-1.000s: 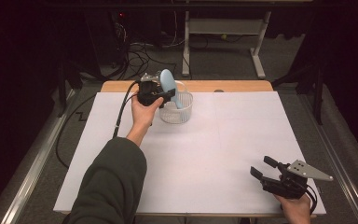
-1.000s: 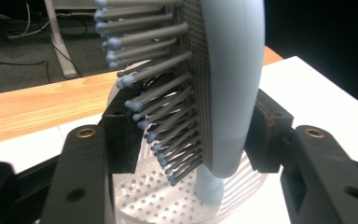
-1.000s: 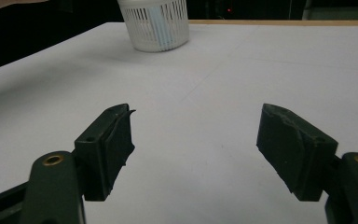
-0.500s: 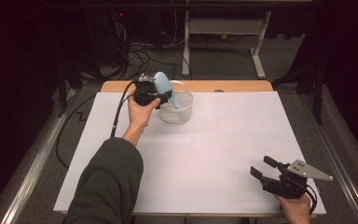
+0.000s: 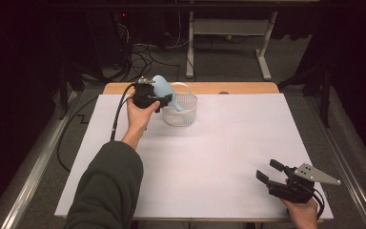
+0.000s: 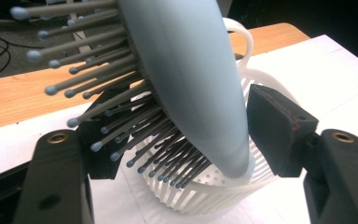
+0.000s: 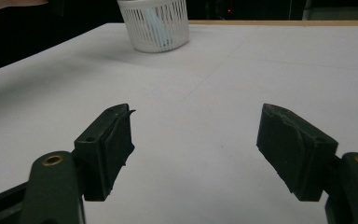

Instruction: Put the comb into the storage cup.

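Hairbrush (image 6: 186, 79) leans between the left gripper (image 6: 182, 140) jaws — just opened, pads clear — basket (image 6: 223, 186) below; right gripper (image 7: 196, 140) gapes wide.

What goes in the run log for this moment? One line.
left tongs: just opening, hairbrush between jaws, handle in basket | right tongs: open, empty, over white sheet

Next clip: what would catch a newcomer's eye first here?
The pale blue hairbrush standing in the white slotted basket at the table's far edge, between the jaws of the left gripper. Those jaws have just been opening; in the left gripper view a gap shows between one pad and the brush's back. The right gripper rests open at the near right corner of the white table.
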